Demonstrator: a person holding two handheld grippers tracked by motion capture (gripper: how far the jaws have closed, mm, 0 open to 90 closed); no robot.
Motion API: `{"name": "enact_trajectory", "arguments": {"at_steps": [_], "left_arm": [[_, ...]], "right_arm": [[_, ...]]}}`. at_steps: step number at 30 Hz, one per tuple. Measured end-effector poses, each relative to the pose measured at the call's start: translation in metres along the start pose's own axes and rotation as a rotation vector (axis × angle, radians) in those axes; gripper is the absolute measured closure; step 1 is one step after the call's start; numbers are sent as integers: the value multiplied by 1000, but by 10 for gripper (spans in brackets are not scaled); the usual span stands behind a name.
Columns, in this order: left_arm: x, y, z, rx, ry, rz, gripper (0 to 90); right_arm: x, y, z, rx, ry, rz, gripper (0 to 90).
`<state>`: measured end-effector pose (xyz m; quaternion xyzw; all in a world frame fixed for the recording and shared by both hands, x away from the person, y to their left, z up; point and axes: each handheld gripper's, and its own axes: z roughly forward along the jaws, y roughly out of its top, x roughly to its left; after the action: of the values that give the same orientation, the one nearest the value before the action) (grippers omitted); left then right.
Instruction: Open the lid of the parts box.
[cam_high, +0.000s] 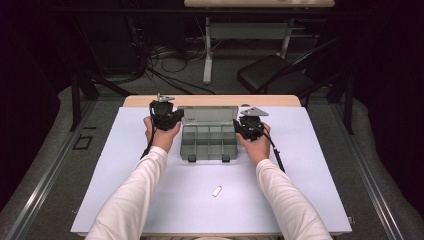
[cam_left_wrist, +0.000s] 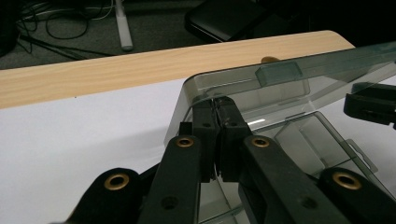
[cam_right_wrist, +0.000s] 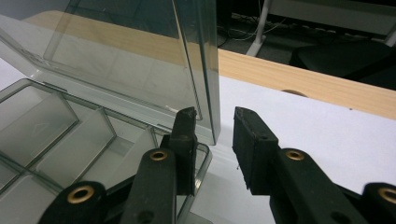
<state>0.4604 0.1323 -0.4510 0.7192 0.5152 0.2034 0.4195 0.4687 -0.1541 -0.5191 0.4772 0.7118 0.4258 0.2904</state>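
Now L gripper (cam_left_wrist: 217, 105) pinches the organizer box (cam_high: 208, 142) lid's corner near the table's (cam_high: 125, 165) far edge; R gripper (cam_right_wrist: 215, 116) half-wide, straddling the lid's other edge.

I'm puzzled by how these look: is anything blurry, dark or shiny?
High view: the white table is brightly lit, the room behind nearly black. Left gripper view: the near jaws look soft, and a bright streak glints on the clear box. Right gripper view: the raised lid reflects the wooden edge.
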Motion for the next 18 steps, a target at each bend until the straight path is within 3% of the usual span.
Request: {"name": "enact_trajectory", "arguments": {"at_steps": [18], "left_arm": [[0, -1, 1, 4, 0, 1, 878]], "right_arm": [[-5, -6, 12, -17, 2, 58, 775]]}}
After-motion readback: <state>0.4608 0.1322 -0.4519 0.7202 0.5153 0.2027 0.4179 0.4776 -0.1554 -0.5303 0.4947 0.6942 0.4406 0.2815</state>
